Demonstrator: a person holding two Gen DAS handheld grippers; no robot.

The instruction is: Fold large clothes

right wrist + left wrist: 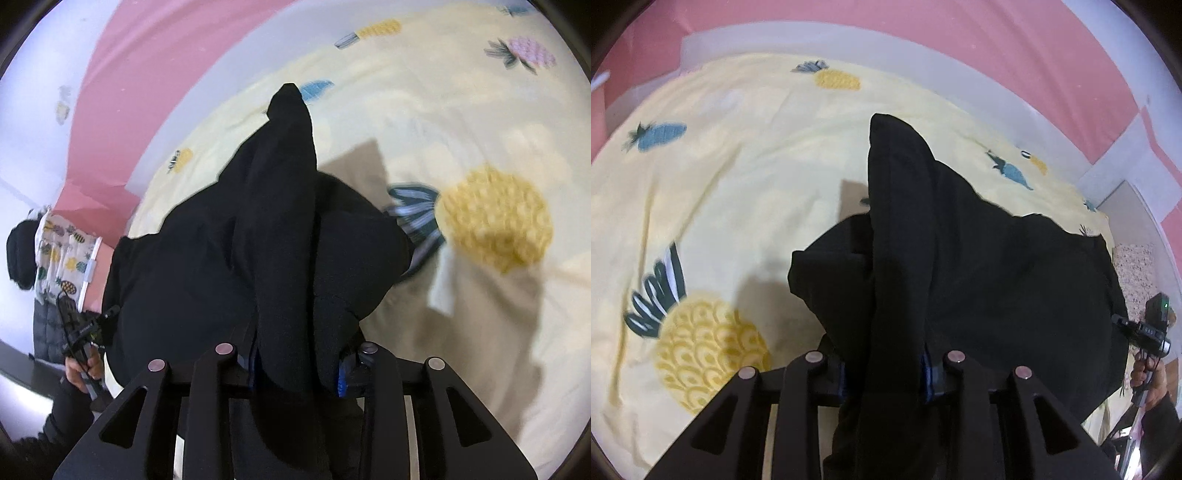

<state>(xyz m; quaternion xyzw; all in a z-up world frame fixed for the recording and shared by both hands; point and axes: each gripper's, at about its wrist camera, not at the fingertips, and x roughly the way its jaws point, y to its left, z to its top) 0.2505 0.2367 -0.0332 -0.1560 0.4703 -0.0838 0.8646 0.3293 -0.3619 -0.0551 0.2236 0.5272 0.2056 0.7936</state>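
A large black garment (979,266) hangs above a pale yellow pineapple-print bedsheet (738,192). My left gripper (886,376) is shut on a bunched fold of it; the cloth rises past the fingers and hides the tips. The garment spreads to the right toward my other hand-held gripper (1148,332), seen at the right edge. In the right wrist view my right gripper (295,369) is shut on another fold of the black garment (207,266), which drapes left over the bedsheet (461,110). The left gripper (79,328) shows at the lower left there.
Pink and white walls (997,48) surround the bed. The bed's edge runs along the far side and right (1108,206). A person in a pineapple-print top and dark clothes (59,254) stands at the left of the right wrist view.
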